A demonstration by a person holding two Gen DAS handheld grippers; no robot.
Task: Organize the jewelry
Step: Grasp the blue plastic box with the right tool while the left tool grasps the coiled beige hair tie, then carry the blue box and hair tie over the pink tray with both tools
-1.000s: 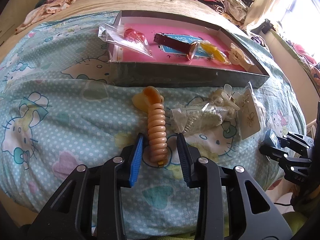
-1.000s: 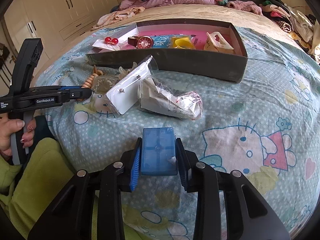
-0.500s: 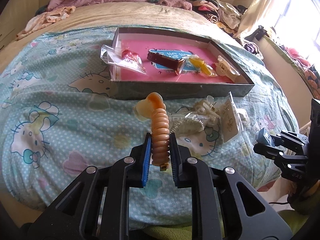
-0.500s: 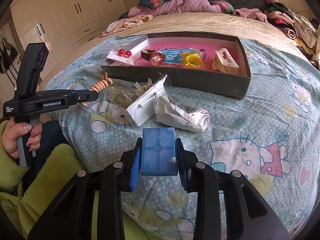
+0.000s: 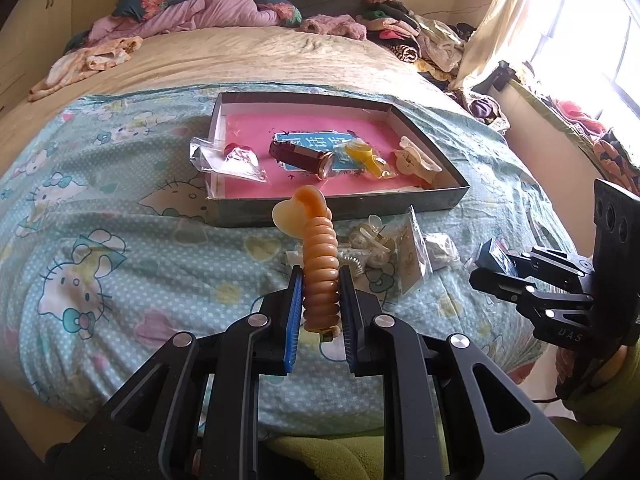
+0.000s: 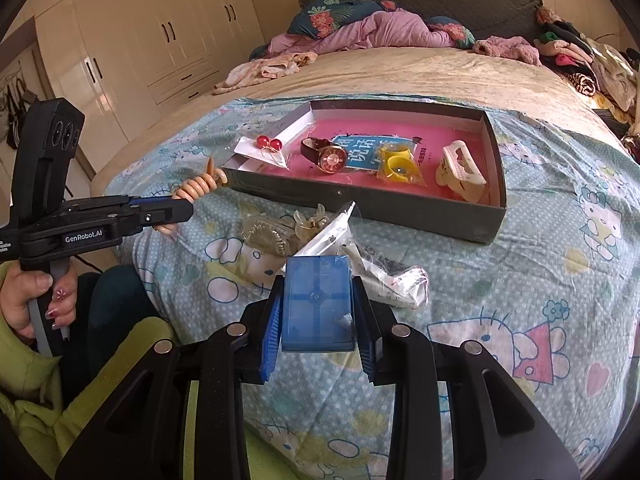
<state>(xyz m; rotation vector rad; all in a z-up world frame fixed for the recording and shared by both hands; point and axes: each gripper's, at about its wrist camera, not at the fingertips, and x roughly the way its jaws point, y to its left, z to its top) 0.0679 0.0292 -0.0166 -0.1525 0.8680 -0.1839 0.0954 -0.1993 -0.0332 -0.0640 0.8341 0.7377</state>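
My left gripper (image 5: 320, 292) is shut on an orange beaded bracelet (image 5: 318, 264) and holds it lifted above the bed; it also shows in the right wrist view (image 6: 198, 188), near the tray's left corner. My right gripper (image 6: 318, 304) is shut on a small blue plastic box (image 6: 318, 304), held above the bed's front edge. The dark tray (image 5: 340, 204) with a pink floor holds bagged red earrings (image 6: 268, 145), a watch (image 6: 330, 156), a yellow ring (image 6: 398, 162) and a cream hair claw (image 6: 460, 170).
A pile of bagged jewelry (image 5: 384, 248) lies on the Hello Kitty sheet in front of the tray, also in the right wrist view (image 6: 320, 236). Clothes are heaped at the bed's far end (image 5: 200, 12). Wardrobes (image 6: 140, 40) stand to the left.
My left gripper closed on the orange bracelet and lifted it off the sheet, pulling back and up. My right gripper rose slightly with the blue box.
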